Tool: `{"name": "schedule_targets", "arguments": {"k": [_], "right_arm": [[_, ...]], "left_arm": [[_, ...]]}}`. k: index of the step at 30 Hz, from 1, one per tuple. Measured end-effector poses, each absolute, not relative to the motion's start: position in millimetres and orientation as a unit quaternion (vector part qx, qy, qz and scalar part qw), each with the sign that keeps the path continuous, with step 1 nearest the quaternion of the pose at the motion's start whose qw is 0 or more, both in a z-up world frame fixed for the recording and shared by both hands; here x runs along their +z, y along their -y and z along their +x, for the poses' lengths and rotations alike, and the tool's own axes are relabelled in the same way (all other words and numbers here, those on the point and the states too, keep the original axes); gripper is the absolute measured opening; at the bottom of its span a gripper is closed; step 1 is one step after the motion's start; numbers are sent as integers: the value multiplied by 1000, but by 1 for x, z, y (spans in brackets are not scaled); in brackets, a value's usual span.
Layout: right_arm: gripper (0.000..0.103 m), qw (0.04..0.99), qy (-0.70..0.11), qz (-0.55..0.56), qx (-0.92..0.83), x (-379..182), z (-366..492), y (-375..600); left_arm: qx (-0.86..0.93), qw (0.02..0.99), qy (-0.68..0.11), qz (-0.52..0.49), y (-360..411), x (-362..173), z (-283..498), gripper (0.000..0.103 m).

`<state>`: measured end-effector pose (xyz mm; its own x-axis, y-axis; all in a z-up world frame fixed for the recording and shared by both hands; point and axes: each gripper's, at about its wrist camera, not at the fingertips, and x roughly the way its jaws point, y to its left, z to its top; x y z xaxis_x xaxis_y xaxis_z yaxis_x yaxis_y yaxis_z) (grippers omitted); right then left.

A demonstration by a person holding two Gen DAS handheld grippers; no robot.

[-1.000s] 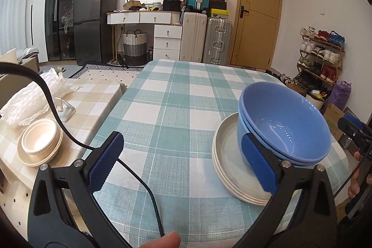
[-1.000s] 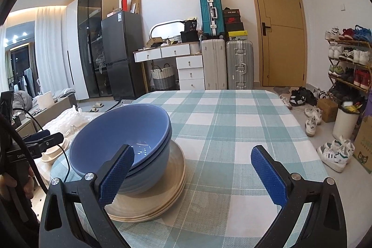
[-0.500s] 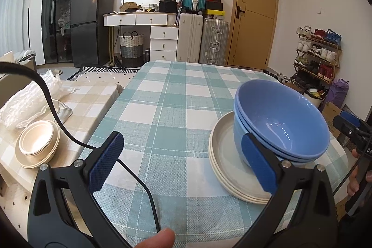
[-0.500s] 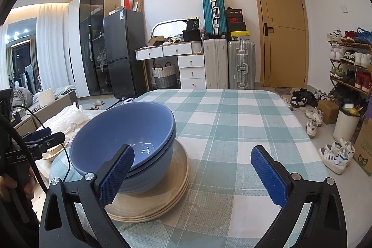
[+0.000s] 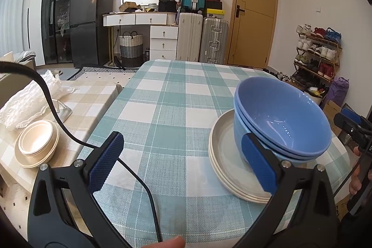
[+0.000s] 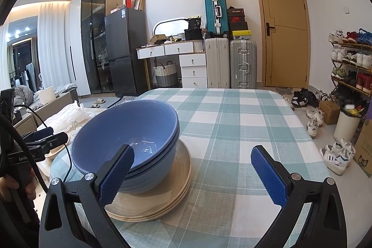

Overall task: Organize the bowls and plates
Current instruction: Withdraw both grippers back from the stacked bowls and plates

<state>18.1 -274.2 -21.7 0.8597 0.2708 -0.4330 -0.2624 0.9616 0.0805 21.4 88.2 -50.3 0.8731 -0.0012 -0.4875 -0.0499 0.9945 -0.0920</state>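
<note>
Nested blue bowls (image 5: 281,117) (image 6: 130,136) sit on a stack of cream plates (image 5: 223,162) (image 6: 167,196) near the front edge of the teal checked table (image 5: 172,104) (image 6: 234,122). My left gripper (image 5: 183,162) is open; its right finger stands in front of the bowls and plates, with bare cloth between the pads. My right gripper (image 6: 193,174) is open too, its left finger in front of the bowls, nothing between its fingers. Cream bowls on a cream plate (image 5: 37,145) rest on the low beige checked table to the left.
A crumpled plastic bag (image 5: 25,101) and a metal stand (image 5: 61,109) lie on the low beige table (image 5: 93,94). A black cable (image 5: 139,178) crosses the table front. Suitcases (image 6: 243,64), drawers, a fridge, a door and a shoe rack (image 6: 351,66) line the room's far side.
Both grippers have drawn back and tilted up slightly, so the bowls and plates sit a little lower in view. Nothing was taken hold of or let go.
</note>
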Motion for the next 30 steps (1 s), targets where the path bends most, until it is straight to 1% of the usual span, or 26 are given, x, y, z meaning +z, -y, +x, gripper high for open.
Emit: {"name": "schedule_targets", "arguments": {"k": [30], "right_arm": [[102, 963, -229, 7, 142, -21, 20, 270]], "left_arm": [[13, 967, -250, -44, -87, -52, 23, 101]]}}
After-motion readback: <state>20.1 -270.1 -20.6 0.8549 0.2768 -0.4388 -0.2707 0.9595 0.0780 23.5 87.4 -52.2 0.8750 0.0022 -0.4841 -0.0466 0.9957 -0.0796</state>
